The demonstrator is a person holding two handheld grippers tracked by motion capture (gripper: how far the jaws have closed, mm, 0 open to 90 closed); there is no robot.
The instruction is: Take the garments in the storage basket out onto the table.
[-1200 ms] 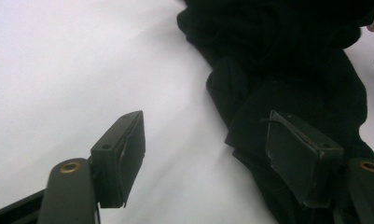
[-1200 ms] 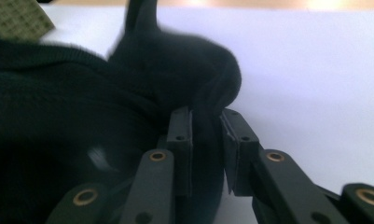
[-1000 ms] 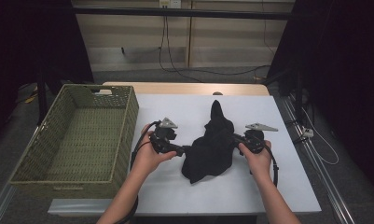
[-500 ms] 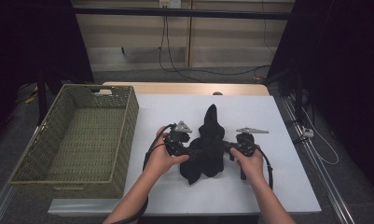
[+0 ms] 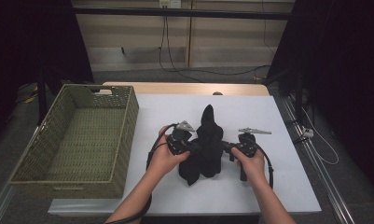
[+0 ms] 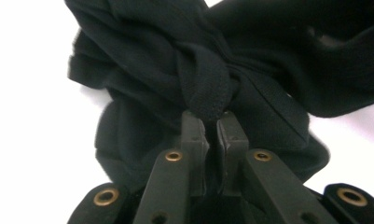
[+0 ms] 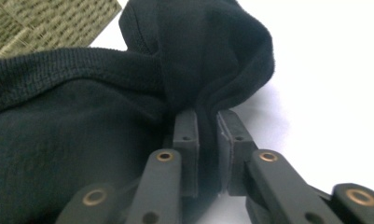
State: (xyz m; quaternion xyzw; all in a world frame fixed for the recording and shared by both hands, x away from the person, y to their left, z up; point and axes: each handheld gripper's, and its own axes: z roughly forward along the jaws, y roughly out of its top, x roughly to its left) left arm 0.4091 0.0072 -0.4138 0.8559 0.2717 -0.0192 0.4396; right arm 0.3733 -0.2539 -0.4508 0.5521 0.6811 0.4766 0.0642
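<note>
Both hands have drawn inward since the earlier frames, so the black garment (image 5: 204, 148) is now bunched narrower between them at the centre of the high view, on the white tabletop (image 5: 287, 186). It lies as a crumpled heap with one peak pointing toward the top of the frame and its lower folds hanging toward the bottom edge.

At the garment's left side, the left tongs (image 5: 192, 146) have just been closing, with cloth between them. In the left gripper view those tongs (image 6: 211, 122) stand almost pressed together, pinching a rolled fold of the dark fabric (image 6: 208, 93) just at their tips, with the rest of the cloth spreading across the upper frame.

At the garment's right side, the right tongs (image 5: 226, 147) also bite into it. In the right gripper view these tongs (image 7: 208, 126) are pinched on a thin layer of the fabric (image 7: 208, 60), which rises above them and fills the left half of the frame.

Further out, a woven green basket (image 5: 128, 116) stands at the left of the high view, just beside the tabletop's left edge and well apart from the garment.
</note>
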